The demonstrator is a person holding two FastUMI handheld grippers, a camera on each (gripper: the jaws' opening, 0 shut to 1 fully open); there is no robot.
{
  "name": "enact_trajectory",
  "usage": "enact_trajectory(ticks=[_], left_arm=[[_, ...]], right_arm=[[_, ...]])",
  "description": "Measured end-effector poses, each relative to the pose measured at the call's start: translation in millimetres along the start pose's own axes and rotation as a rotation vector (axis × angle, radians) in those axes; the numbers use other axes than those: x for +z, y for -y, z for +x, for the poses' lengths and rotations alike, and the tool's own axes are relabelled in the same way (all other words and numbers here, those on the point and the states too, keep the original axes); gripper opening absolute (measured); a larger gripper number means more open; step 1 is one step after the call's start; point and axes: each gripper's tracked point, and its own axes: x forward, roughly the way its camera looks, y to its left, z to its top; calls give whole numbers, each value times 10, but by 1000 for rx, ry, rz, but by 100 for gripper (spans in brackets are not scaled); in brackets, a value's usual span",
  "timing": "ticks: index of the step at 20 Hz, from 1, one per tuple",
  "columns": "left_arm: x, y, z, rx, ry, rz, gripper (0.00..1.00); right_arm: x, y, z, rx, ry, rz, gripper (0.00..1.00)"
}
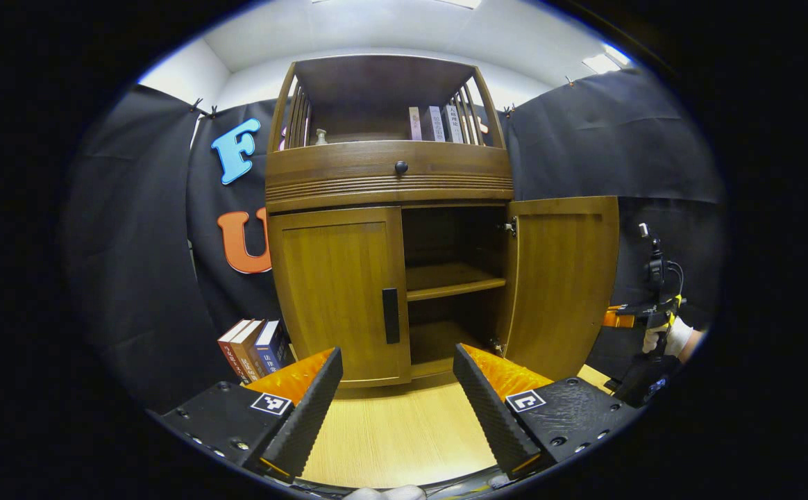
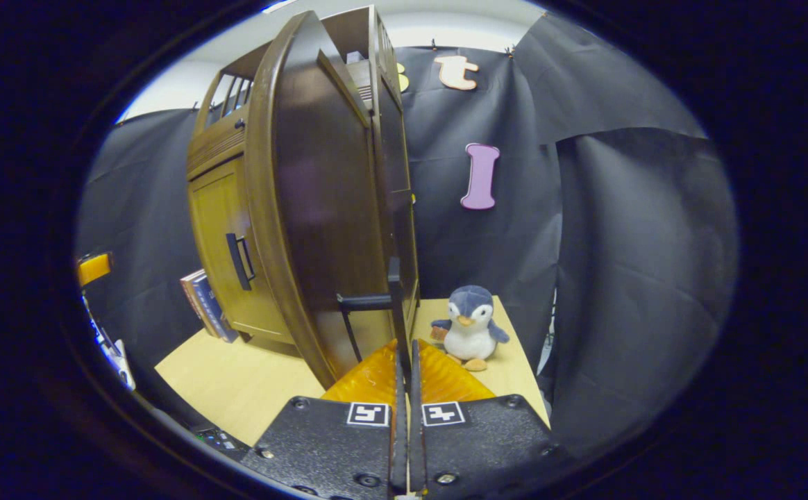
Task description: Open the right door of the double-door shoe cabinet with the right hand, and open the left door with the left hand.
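Note:
The wooden shoe cabinet (image 1: 390,177) stands on a light wood tabletop (image 1: 397,430). Its left door (image 1: 338,292) is closed, with a dark vertical handle (image 1: 391,316) at its inner edge. The right door (image 1: 564,278) is swung wide, baring the inner shelf (image 1: 454,281). My left gripper (image 1: 398,392) hovers open in front of the left door's handle, a short way off, with nothing between its fingers. In the right gripper view the right door (image 2: 321,208) stands edge-on, and my right gripper (image 2: 404,354) is shut on the lower end of its black handle (image 2: 394,292).
Several books (image 1: 255,347) lean at the cabinet's left foot. A plush penguin (image 2: 470,330) sits on the table corner beyond the right door. More books (image 1: 435,123) stand on the top shelf above a knobbed drawer (image 1: 401,167). Black cloth walls surround the table.

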Motion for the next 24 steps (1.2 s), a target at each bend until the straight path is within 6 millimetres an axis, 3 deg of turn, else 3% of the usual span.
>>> enact_trajectory(ticks=[5,8,9,10,12,14,15,18,22,24], left_arm=[[21,19,27,1,-2,-14,96],[32,15,18,-1,6,-10,96],[23,9,19,-3,9,-10,96],[26,-9,17,-1,16,-11,96],[-33,-59,32,1,10,-16,96],[-81,-87,58,-3,0,-33,96],[-90,-98,70,-5,-2,-41,96],[-72,-167,123,-6,5,-47,96],[-21,-235,201,-1,26,-53,96],[-13,-293,246,3,36,-56,96]], right_arm=[[-24,-4,-3,58,-6,50,6],[-70,89,-143,15,-18,31,7],[-92,127,-213,-6,-14,27,32],[-82,189,-306,-44,-8,33,34],[7,308,-544,-137,33,38,65],[151,307,-849,-203,84,26,76],[231,225,-969,-211,104,18,87],[534,-48,-1209,-245,167,-2,100],[822,-581,-1293,-273,225,53,100],[852,-901,-1227,-249,231,52,99]])
